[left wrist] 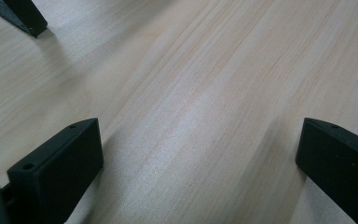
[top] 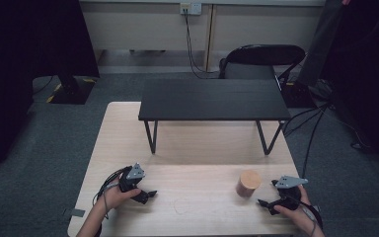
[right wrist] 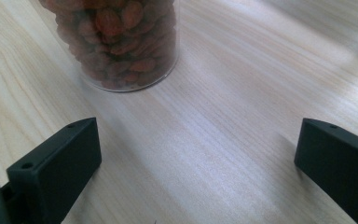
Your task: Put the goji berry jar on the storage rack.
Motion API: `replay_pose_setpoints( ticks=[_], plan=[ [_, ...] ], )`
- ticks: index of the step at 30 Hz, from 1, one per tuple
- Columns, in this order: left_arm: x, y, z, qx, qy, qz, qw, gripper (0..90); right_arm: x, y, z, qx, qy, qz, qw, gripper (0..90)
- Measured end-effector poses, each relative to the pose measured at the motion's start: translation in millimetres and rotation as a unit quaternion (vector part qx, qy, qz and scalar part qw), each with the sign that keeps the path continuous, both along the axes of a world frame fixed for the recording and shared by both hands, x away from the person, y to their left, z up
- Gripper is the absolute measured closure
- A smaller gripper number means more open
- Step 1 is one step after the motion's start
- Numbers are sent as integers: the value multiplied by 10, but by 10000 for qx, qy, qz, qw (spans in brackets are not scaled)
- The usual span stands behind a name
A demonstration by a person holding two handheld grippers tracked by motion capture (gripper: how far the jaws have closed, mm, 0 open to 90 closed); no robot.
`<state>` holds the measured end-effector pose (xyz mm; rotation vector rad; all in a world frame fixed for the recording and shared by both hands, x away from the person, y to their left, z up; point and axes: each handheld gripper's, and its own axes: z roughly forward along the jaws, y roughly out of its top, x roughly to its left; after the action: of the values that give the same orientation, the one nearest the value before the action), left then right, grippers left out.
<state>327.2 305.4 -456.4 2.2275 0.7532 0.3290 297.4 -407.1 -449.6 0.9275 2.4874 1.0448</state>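
The jar (top: pixel 248 183) stands upright on the light wooden desk (top: pixel 192 148), toward my right side of its near half, just beside and to the left of my right hand-held gripper (top: pixel 262 202). From above I see its flat, pale brown top and darker side; in the right gripper view the jar (right wrist: pixel 116 42) turns out to be clear-walled and packed with reddish-brown almonds, its base resting on the wood just ahead of my left-hand jaw in that view and a little to the left of the gap. I can read no label, brand or writing on it in either view. My right hand-held gripper has its two black jaws spread wide apart with nothing between them but bare wood. My left hand-held gripper (top: pixel 151 194) sits on the near left of the desk, well apart from the jar, and its jaws are likewise spread wide over bare wood. The left gripper view catches the foot of a black leg (left wrist: pixel 23 16) at its upper left corner; the high view shows this belongs to a low black stand (top: pixel 212 98) on the far half of the desk. Beyond the desk are a black chair (top: pixel 261 61) and a wall socket (top: pixel 191 8) with a cable hanging from it.
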Motion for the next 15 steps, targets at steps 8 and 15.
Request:
replay_pose_setpoints(
  ticks=[8, 15],
  plan=[
    [0, 0, -1, -3, 0, 2, 10000, 0, 3, 0, 2, 1, 3, 26, 10000, 0],
    [0, -1, 1, 2, 0, 1, 10000, 0, 12, 7, 4, 41, 12, 72, 10000, 7]
  ],
)
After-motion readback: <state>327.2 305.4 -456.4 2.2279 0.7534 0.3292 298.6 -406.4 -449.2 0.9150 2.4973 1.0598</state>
